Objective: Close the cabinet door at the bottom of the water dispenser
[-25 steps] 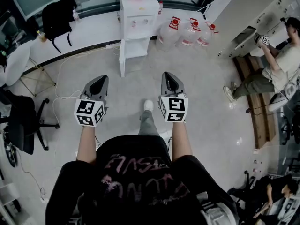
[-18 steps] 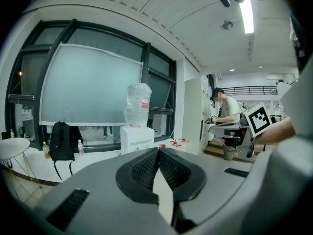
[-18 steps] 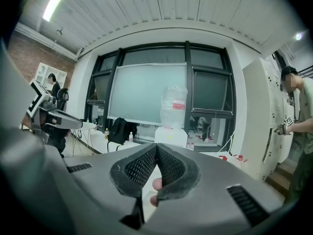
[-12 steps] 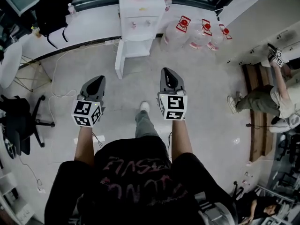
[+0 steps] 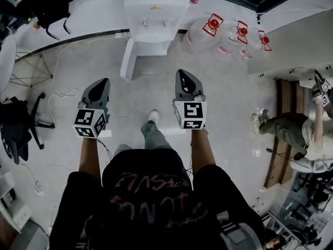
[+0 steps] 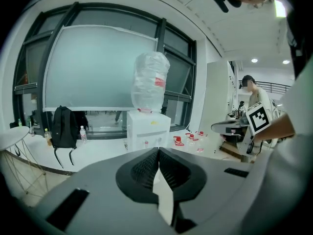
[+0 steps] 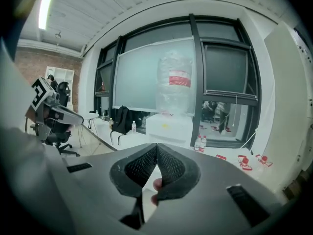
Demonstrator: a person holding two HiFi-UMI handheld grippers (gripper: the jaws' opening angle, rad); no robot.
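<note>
The white water dispenser [image 5: 155, 13] stands against the far wall with a clear bottle on top. Its bottom cabinet door [image 5: 127, 59] hangs open, swung out toward me on the left side. My left gripper [image 5: 103, 82] is held over the floor short of the door, jaws shut and empty. My right gripper [image 5: 182, 73] is level with it to the right, also shut with nothing held. In the left gripper view the dispenser [image 6: 148, 129] sits straight ahead beyond the left gripper [image 6: 157, 152]. In the right gripper view the dispenser [image 7: 169, 125] is ahead of the right gripper [image 7: 156, 147].
Several water jugs with red labels [image 5: 225, 31] stand right of the dispenser. A black office chair [image 5: 16, 123] and a backpack [image 5: 48, 5] are at the left. Another person [image 5: 294, 132] is by a wooden bench at the right. Cables [image 5: 62, 90] trail over the floor.
The dispenser and its open door have come nearer and sit larger in the head view. Both grippers have moved forward toward it together, still shut.
</note>
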